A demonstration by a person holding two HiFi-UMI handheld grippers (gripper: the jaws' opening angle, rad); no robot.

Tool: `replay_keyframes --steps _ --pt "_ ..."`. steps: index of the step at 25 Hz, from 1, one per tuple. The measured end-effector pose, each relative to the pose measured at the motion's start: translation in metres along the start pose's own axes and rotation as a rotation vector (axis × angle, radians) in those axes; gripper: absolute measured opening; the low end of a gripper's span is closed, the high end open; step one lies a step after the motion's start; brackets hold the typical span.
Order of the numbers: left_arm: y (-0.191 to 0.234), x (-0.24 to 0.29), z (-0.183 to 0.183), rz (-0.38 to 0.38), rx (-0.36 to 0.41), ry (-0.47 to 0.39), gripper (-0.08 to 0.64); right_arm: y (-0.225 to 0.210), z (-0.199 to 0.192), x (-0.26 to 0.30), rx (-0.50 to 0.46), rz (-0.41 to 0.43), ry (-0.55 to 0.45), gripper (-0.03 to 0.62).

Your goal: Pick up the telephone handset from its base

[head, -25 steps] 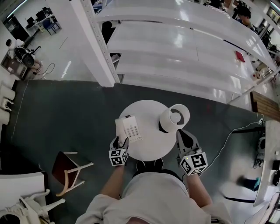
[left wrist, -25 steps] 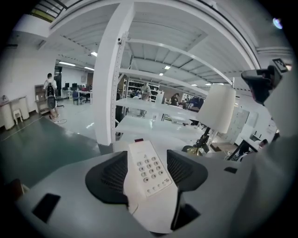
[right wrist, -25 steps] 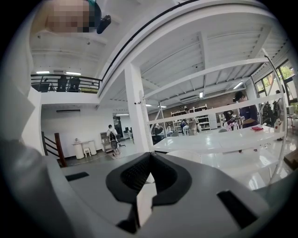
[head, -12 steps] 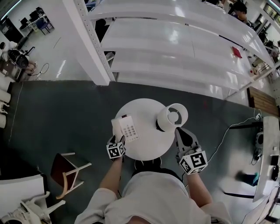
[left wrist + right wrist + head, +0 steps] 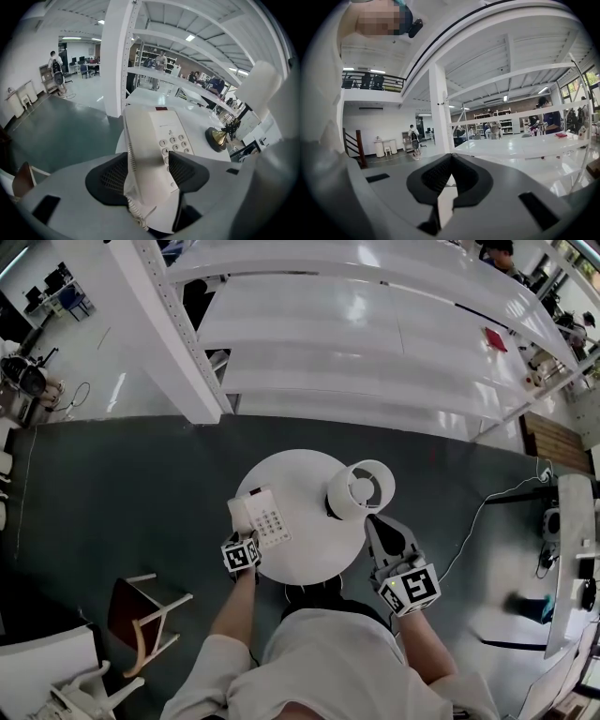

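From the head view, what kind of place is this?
Probably an open lab or workshop hall: white steel racking, desks with office chairs across the grey floor, and a round table with a telephone and lamp.

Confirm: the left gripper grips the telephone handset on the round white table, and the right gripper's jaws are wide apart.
Not quite. The right gripper view shows the right gripper's jaws shut together, empty. The left gripper does grip the telephone handset on the round white table.

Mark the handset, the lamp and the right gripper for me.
handset (image 5: 143, 140), left gripper view, on its white upper side.
lamp (image 5: 360, 491), head view, on the top of the shade.
right gripper (image 5: 451, 158), right gripper view, where the closed fingertips meet.
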State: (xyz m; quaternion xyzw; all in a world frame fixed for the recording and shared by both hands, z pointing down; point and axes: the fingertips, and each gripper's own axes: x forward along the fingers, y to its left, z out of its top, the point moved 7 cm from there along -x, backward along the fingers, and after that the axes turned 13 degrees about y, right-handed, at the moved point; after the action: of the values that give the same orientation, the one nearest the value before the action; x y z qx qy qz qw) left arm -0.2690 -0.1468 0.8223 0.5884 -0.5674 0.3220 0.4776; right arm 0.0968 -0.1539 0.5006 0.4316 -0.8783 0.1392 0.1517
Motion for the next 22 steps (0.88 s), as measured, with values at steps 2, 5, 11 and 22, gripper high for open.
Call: replay_keyframes --steps 2,5,11,22 --pt "0.0 0.003 0.001 0.003 -0.004 0.011 0.262 -0.001 -0.001 -0.001 0.001 -0.002 0.003 0.009" --pt "0.001 0.007 0.005 0.013 -0.016 0.017 0.262 -0.003 -0.001 -0.003 0.007 -0.009 0.005 0.009" --pt "0.0 0.012 0.009 0.029 -0.029 0.034 0.262 -0.005 -0.005 -0.006 0.018 -0.021 0.012 0.009" --pt "0.0 0.019 0.016 0.054 -0.086 0.034 0.261 -0.008 -0.01 -0.007 0.037 -0.025 0.026 0.009"
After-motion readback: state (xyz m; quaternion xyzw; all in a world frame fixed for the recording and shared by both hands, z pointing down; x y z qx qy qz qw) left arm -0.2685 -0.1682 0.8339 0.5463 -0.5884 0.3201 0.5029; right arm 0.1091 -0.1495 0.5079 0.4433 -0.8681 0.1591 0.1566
